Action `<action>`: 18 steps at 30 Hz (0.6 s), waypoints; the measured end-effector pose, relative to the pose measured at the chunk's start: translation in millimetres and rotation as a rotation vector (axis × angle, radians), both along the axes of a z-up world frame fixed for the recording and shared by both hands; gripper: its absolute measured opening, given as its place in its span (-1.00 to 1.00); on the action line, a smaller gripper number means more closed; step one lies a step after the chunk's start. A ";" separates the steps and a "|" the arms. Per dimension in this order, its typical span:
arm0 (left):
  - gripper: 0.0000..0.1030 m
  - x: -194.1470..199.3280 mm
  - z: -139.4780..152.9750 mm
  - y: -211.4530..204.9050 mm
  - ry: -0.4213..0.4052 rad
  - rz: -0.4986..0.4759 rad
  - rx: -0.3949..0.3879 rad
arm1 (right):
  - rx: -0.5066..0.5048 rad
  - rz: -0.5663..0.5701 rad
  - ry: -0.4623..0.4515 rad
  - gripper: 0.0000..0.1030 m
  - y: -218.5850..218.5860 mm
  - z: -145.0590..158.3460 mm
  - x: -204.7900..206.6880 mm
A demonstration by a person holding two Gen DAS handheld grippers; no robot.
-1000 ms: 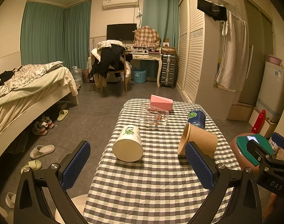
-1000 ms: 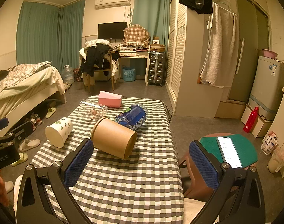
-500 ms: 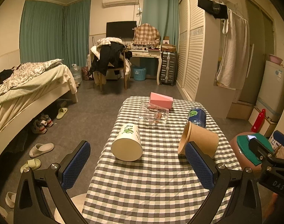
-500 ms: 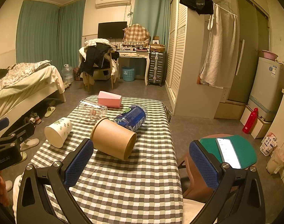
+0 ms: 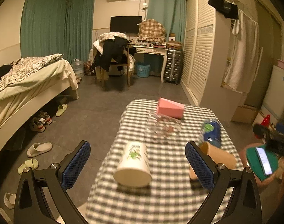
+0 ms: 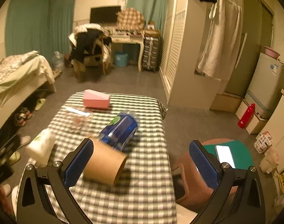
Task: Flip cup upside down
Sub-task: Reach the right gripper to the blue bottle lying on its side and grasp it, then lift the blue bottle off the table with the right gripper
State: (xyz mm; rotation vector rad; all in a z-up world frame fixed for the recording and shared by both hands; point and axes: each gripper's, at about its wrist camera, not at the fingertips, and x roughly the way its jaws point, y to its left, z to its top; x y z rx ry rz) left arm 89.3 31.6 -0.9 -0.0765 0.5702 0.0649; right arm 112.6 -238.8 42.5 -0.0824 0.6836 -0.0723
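A white paper cup (image 5: 133, 164) with a green print lies on its side on the checked table (image 5: 160, 201), its base toward me, between the fingers of my open, empty left gripper (image 5: 138, 166). It also shows in the right wrist view (image 6: 42, 146). A brown paper cup (image 6: 104, 165) lies on its side, just right of the left finger of my open, empty right gripper (image 6: 142, 165). In the left wrist view the brown cup (image 5: 216, 156) sits behind the right finger.
A blue bottle (image 6: 120, 129) lies behind the brown cup. A clear glass jar (image 5: 161, 126) and a pink box (image 5: 170, 110) lie farther back. A stool with a green pad and a phone (image 6: 225, 155) stands right of the table. A bed (image 5: 26, 85) is at left.
Both grippers have moved forward and lower toward the table. The white cup now sits between the left fingers and the brown cup by the right gripper's left finger. The cups have not moved.
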 end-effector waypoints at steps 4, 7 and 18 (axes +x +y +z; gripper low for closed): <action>1.00 24.8 -10.8 8.4 0.020 0.014 0.023 | -0.012 -0.048 0.079 0.99 4.6 -11.3 63.6; 1.00 42.5 -22.1 16.7 0.037 0.039 0.038 | 0.000 -0.065 0.178 0.99 11.7 -37.2 104.9; 1.00 65.7 -43.8 33.8 0.070 0.031 0.015 | 0.089 -0.059 0.457 0.99 14.3 -108.2 176.9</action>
